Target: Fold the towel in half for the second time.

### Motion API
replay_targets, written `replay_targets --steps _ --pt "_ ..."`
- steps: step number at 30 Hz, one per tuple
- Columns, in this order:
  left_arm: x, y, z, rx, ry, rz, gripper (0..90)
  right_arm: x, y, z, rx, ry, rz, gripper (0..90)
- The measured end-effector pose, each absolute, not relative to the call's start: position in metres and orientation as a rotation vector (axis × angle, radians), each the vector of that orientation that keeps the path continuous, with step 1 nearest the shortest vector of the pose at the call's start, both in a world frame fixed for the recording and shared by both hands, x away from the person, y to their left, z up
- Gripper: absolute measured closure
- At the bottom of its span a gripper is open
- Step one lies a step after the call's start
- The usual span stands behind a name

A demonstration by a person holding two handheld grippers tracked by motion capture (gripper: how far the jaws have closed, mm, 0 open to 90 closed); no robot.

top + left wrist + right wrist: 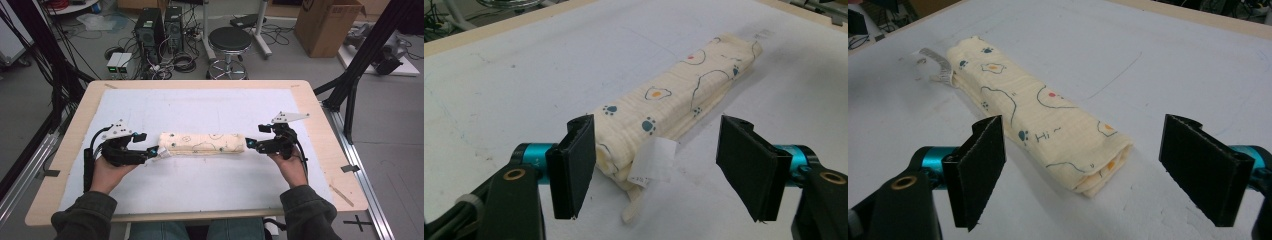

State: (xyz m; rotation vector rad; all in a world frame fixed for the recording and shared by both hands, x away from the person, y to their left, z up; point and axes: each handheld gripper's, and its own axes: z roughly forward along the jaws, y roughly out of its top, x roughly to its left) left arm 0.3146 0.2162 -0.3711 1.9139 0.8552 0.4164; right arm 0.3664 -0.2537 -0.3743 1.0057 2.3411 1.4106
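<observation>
High view: a folded cream cloth (202, 143) printed with small paw and egg pictures lies as a long narrow bundle across the middle of the bench (200, 105), on its pale blue-white cover. The left tool (148, 150) sits at the cloth's left end and the right tool (252, 144) at its right end, each held in a hand coming in from the near edge.

By the look of it, the folding is largely done: the cloth is already in several layers, stacked neatly, with a white label (655, 160) sticking out of the end nearest the left tool. What may be left is a last fold end to end, or simply drawing the hands away; the pictures do not settle which.

In the left gripper view the jaws stand spread wide, the end of the cloth between them, close beside one pad but not pinched. In the right gripper view the jaws are likewise spread, with the other end of the cloth lying between them and clear of both pads. Neither tool holds anything.
</observation>
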Motion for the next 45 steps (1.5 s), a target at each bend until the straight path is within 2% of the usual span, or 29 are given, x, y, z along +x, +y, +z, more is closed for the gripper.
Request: replay_targets --steps 22,45 --pt "0.295 0.230 -0.380 1.927 0.866 0.432 30.4 0.344 -0.276 -0.389 1.036 2.316 1.385 13.2" --pt "0.276 0.238 -0.399 1.936 0.888 0.430 29.9 0.321 -0.288 -0.409 1.045 2.336 1.341 12.4"
